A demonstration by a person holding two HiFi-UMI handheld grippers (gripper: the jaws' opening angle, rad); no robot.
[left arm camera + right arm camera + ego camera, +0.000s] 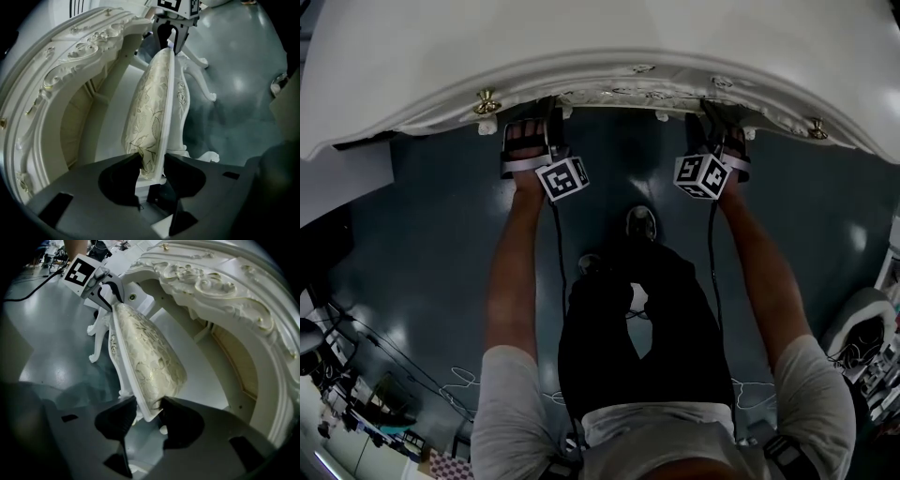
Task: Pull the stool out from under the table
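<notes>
Grey shirt (pixel 511 389) and both bare arms (pixel 514 272) sit closest in the head view, reaching forward to the white table (pixel 600 37), whose curved top fills the upper picture. I see the left gripper (pixel 528 141) and right gripper (pixel 717 141) both pushed in under the table edge, well apart, each with its marker cube (pixel 562 178) facing up. Dark glossy floor (pixel 422 253) lies below, with one shoe (pixel 641 223) between the arms. From above I can't see the stool, the top hides it. In the left gripper view the stool (pixel 150 108) is under the table, just beside the carved apron (pixel 70 65). The left jaws are clamped at a narrow gap on the near edge of the seat, one pad on the patterned cushion (pixel 145 122), the other on the white seat frame. The right gripper shows at the far end of the seat. White curved legs (pixel 204 91) stand on the floor past it. In the right gripper view it's the same from the other side: the right jaws are closed on the seat's near edge, cushion on one side and white frame on the other, with the left gripper biting the far end. I read both as holding the stool, which is under the table.
</notes>
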